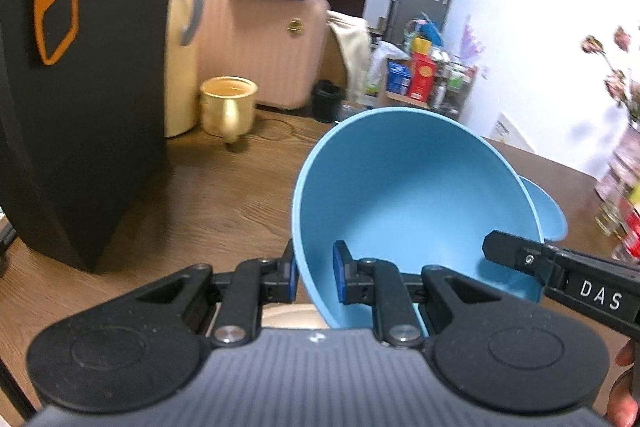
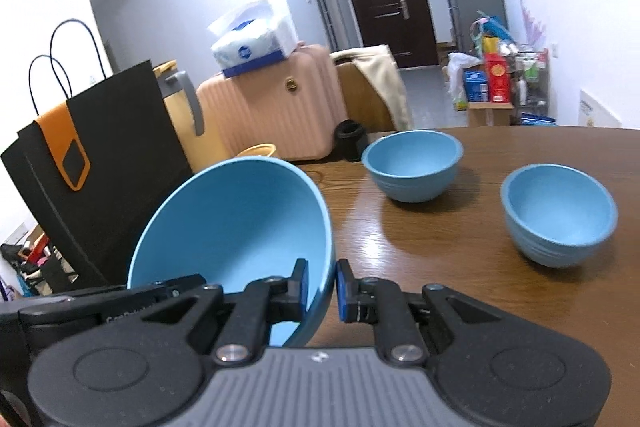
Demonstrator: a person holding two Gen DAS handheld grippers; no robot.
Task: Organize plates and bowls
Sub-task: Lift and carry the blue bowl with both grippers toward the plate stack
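At the bottom of the left wrist view, the left gripper (image 1: 314,277) was seen nearly closed, its pads pinched on the near rim of a big bowl (image 1: 416,203), one pad outside the wall and one inside. In the right wrist view the right gripper (image 2: 322,285) was likewise nearly closed on the opposite rim of the same big bowl (image 2: 236,223). The bowl was thus held by both grippers at once, tipped with its mouth toward the cameras and, as far as could be judged, raised off the table (image 2: 400,239). In the left view a pale surface was glimpsed just under the bowl at lower centre; what it was could not be told.

Beyond the bowl, in the right part of the right view, two smaller bowls were seen standing apart on the table: a near bowl (image 2: 558,215) at right and a far bowl (image 2: 412,171) at centre. A gold mug (image 1: 228,107) and a black bag (image 1: 80,87) stood at the left of the left view.

The task was judged to be at an early stage: no bowl had been nested in another, and no plate could be clearly made out. The big bowl remained to be set down, and the two smaller bowls remained to be gathered, probably into a stack.
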